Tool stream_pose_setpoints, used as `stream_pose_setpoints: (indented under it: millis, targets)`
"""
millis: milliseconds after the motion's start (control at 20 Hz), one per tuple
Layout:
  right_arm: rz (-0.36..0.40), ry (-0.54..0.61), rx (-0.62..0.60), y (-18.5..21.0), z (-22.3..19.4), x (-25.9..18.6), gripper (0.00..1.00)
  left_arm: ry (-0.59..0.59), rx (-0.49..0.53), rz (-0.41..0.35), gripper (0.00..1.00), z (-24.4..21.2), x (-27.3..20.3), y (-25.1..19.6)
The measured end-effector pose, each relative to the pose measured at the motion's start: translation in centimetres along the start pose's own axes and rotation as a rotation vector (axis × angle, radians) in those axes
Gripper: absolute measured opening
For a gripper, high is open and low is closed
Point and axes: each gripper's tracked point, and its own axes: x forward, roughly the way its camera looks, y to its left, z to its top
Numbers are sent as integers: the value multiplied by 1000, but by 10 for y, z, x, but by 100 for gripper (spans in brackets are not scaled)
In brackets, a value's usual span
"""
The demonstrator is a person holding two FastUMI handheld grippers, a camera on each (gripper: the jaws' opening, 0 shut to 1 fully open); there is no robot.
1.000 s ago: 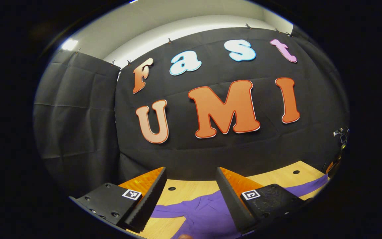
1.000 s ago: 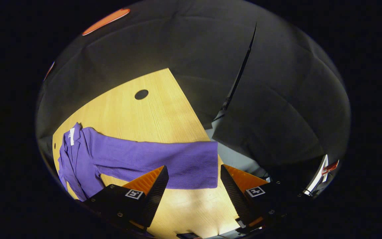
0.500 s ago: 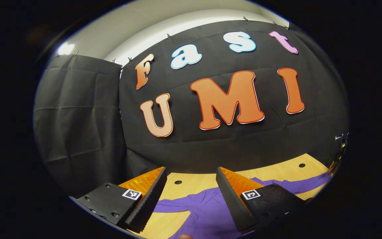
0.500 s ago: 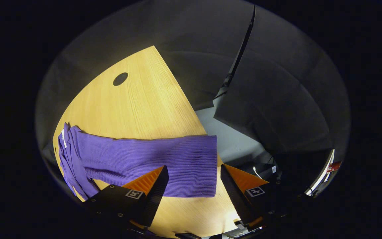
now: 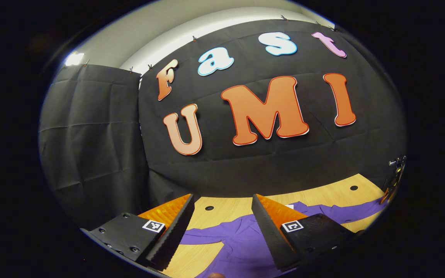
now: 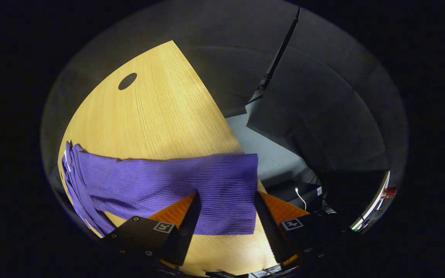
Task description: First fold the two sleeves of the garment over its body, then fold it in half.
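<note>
A purple ribbed garment [image 5: 238, 239] lies flat on the wooden table [image 5: 222, 210]. My left gripper [image 5: 222, 199] hovers open above its body, nothing between the fingers. One long sleeve [image 6: 149, 181] stretches to the table's right edge. Its cuff [image 6: 230, 208] lies between the fingers of my right gripper [image 6: 227, 195], which stands open astride it, low over the table [image 6: 157, 112]. I cannot tell whether the fingertips touch the cloth. The other sleeve [image 5: 203, 236] runs left under the left gripper's finger.
The table's edge runs just right of the cuff, with grey floor [image 6: 276, 162] and a dark box with a white cable [image 6: 299, 193] below it. Round holes [image 6: 127, 81] mark the tabletop. Black booth cloth [image 5: 91, 146] closes in behind the table.
My right gripper has dropped forward over the sleeve's end, so the cuff now sits between its fingers. The left gripper has tipped slightly, showing more table and garment.
</note>
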Motion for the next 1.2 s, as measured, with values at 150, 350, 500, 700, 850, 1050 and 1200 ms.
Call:
stream_pose_setpoints:
  millis: [150, 350, 500, 700, 850, 1050, 1200]
  targets:
    - [10, 5, -8, 8, -2, -1, 65, -5, 0, 4, 94, 2, 3, 3]
    - [39, 5, 42, 20, -5, -6, 8, -12, -5, -1, 95, -1, -1, 13]
    - [51, -50, -15, 29, -1, -24, 5, -17, -14, 1, 95, -3, 1, 27]
    - [106, -122, -25, 61, 4, -69, 5, -23, -26, -7, 94, -9, 4, 45]
    - [144, -179, -44, 89, 2, -108, 5, -25, -45, -21, 94, -13, 8, 63]
    - [190, -253, -95, 137, -6, -162, 5, -18, -54, -48, 94, -25, 17, 88]
    - [218, -306, -155, 177, -15, -203, 5, 1, -62, -57, 94, -38, 26, 112]
